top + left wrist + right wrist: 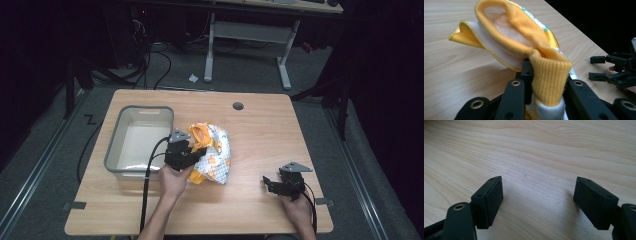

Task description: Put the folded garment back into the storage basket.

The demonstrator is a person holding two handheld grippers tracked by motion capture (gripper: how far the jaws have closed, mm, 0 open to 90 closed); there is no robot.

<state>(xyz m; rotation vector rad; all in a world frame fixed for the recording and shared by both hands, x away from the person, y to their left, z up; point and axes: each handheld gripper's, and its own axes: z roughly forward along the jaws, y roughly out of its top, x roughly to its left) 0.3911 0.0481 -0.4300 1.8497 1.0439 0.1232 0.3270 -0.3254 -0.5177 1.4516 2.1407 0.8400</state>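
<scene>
A small white garment (216,155) with an orange print and yellow ribbed trim lies bunched at the middle of the wooden table (260,130). My left gripper (197,152) is shut on its yellow ribbed edge (549,75), which bulges up between the two black jaws and lifts part of the cloth off the wood. My right gripper (268,183) rests low near the front right of the table, open, with bare wood between its pads (490,200). It also appears at the right edge of the left gripper view (596,68).
A grey plastic tub (116,145) stands at the table's left, just left of my left hand. A round cable hole (238,106) sits near the far edge. Beyond the table are a white desk frame (250,45) and floor cables.
</scene>
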